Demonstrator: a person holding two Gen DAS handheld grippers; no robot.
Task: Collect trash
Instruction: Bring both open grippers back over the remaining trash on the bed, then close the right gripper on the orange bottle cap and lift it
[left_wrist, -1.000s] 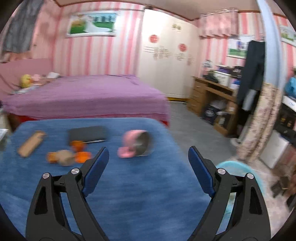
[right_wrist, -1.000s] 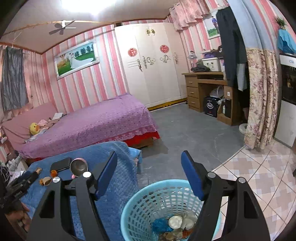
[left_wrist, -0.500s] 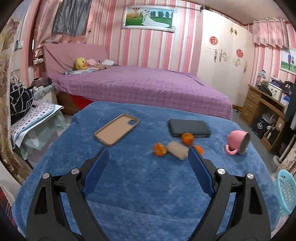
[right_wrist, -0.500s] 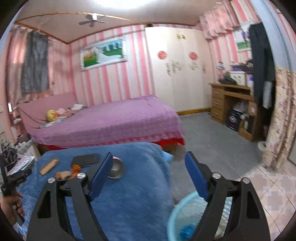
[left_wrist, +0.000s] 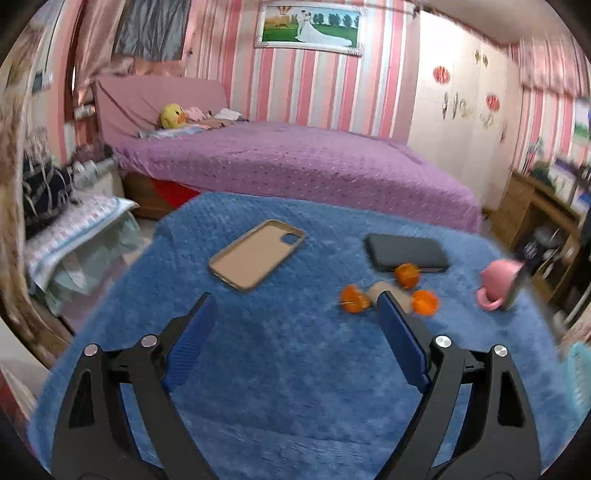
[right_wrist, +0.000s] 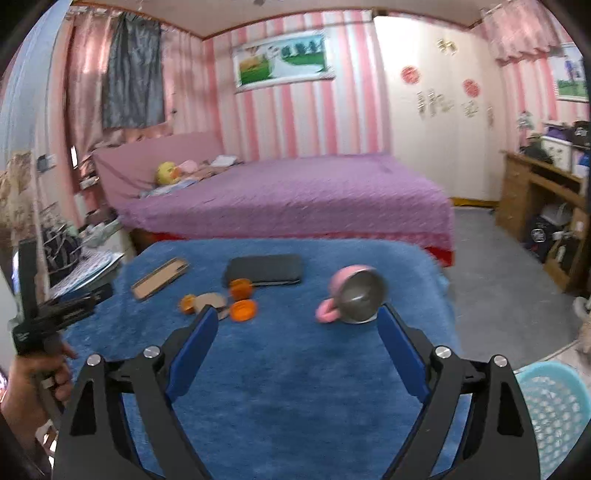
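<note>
The orange peel scraps (right_wrist: 242, 299) lie just ahead of the right gripper (right_wrist: 295, 328), beyond its left jaw; probably light, limp, best pinched edgewise; its jaws are opening, empty; the left gripper (left_wrist: 295, 314) gapes wide, empty; basket (right_wrist: 554, 413) sits right.

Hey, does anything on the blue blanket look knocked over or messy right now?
Yes. The pink mug lies tipped on its side, mouth facing the right camera. Orange peel pieces lie scattered by the dark phone.
</note>
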